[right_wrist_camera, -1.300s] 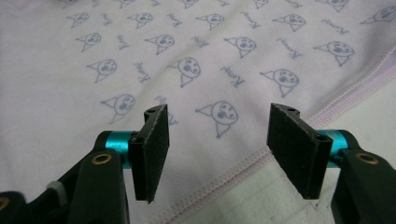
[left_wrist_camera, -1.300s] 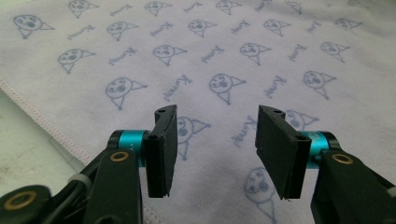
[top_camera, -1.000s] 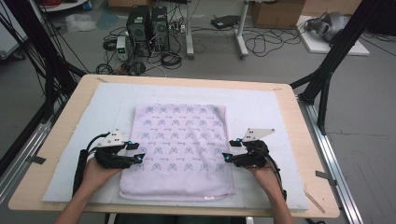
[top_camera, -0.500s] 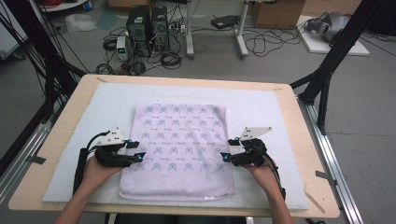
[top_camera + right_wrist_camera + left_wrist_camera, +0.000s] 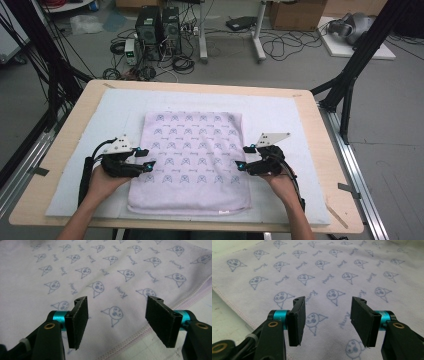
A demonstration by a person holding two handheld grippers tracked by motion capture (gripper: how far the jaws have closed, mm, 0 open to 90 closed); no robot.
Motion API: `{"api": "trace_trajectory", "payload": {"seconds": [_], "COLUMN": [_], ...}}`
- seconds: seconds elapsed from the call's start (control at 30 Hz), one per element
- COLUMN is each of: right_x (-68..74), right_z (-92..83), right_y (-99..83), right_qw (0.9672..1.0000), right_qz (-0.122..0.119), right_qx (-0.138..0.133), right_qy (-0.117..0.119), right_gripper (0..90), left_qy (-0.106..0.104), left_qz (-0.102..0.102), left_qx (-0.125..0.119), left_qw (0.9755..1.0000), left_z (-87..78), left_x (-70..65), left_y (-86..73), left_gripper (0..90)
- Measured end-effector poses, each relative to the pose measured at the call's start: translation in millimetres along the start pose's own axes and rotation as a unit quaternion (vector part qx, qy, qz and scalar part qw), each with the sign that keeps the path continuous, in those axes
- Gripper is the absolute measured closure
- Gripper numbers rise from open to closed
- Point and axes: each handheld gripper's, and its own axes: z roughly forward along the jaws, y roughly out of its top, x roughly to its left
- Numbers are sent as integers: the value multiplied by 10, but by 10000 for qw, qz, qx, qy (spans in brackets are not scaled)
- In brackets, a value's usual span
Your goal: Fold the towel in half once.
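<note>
Folded towel (image 5: 192,160), laid flat on tabletop (image 5: 330,135); flanked by left claw (image 5: 145,158) and right claw (image 5: 243,157), both parted over its side edges, nothing gripped.

A pale wooden worktop (image 5: 320,120) with rounded corners carries a light blue-white mat (image 5: 285,117) that covers most of its surface, leaving a bare wooden margin all round. On the mat lies a lilac towel (image 5: 192,150) printed with small blue figures, spread flat and near its middle.
</note>
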Motion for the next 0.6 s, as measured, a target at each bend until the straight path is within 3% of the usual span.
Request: {"api": "trace_trajectory", "payload": {"seconds": [0.33, 0.6], "right_x": [-90, -225], "right_z": [-46, -24], "right_y": [69, 207], "right_qw": [10000, 9999], "right_qz": [55, 97], "right_qx": [-24, 59], "right_qy": [19, 17], "right_gripper": [344, 338], "left_qy": [28, 80], "left_qz": [-5, -158], "left_qx": [-2, -141], "left_qw": [10000, 9997], "left_z": [-19, -16], "left_x": [70, 177], "left_y": [126, 238], "left_gripper": [461, 459]}}
